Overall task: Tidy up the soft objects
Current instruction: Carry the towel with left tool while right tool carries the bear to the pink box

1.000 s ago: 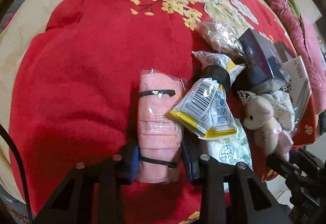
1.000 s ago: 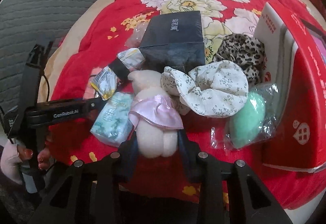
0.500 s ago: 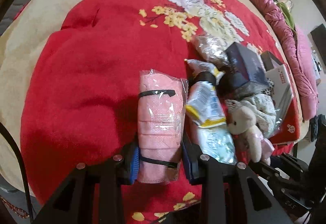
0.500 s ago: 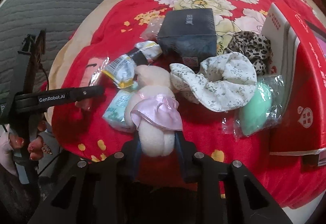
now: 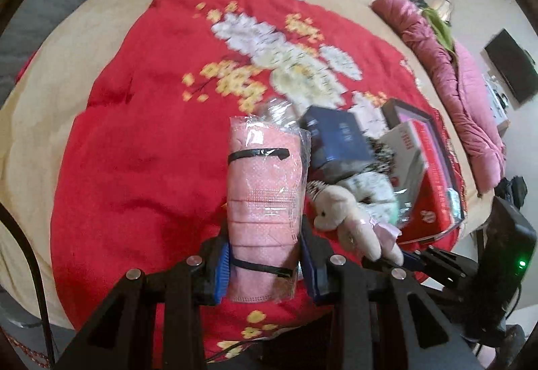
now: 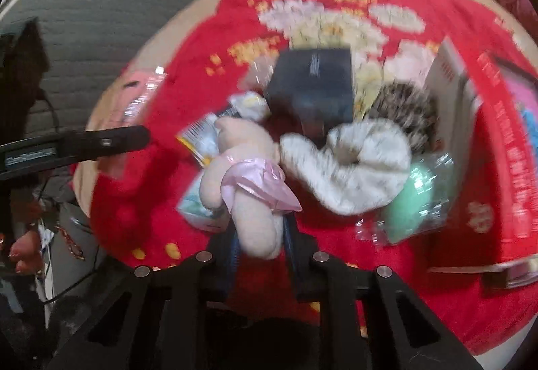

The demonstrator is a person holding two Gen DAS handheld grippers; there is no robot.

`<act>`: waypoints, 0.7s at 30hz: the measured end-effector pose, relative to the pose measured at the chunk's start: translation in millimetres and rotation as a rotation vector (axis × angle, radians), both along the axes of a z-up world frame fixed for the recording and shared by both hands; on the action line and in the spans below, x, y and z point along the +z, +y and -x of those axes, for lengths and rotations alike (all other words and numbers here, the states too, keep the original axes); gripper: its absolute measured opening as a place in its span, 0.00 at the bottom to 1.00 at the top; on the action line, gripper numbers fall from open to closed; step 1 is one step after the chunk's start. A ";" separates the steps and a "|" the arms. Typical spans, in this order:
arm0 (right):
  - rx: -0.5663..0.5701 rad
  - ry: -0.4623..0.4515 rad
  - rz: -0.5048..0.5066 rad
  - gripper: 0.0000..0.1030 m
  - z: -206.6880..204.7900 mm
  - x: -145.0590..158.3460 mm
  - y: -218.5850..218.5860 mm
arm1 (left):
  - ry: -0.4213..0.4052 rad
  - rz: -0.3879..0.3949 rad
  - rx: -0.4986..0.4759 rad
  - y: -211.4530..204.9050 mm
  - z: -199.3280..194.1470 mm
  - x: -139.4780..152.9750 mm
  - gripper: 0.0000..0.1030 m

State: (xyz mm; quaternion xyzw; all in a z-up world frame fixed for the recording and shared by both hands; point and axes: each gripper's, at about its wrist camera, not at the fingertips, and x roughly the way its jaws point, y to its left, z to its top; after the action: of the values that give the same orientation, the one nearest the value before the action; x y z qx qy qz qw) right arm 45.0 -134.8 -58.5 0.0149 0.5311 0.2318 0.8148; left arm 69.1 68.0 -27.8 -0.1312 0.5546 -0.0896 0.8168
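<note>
Left gripper (image 5: 265, 264) clamps pink wrapped pack (image 5: 265, 198), black bands across it, above red floral blanket (image 5: 141, 151). Toward blanket's right edge: plush toy (image 5: 346, 215), dark box (image 5: 339, 141), red-and-white box (image 5: 423, 181). Plush seems lifted; blur, uncertain.

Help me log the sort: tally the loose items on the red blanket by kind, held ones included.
Plush toys: 1, the bear in the right gripper
Scrunchies: 2, white floral, leopard
Sealed packets: 6, the pink masks in the left gripper, green sponge, tissue pack, yellow-edged, white, clear
Boxes: 2, dark, red
Total: 11
</note>
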 end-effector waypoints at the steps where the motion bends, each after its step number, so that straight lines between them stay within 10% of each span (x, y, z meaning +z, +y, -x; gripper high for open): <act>1: -0.005 -0.012 -0.015 0.22 2.3 7.9 -3.4 | -0.011 0.000 -0.010 -5.0 -0.4 5.6 0.34; 21: -0.147 -0.100 -0.087 0.15 5.0 48.8 -59.0 | -0.074 -0.016 -0.120 -78.3 1.4 48.5 0.34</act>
State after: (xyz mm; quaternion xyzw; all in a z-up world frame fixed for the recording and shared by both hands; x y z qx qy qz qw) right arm 40.1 -193.8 -9.6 0.0774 0.4768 0.1946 0.8537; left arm 67.7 -10.3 20.7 -0.0880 0.5315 -0.1387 0.8310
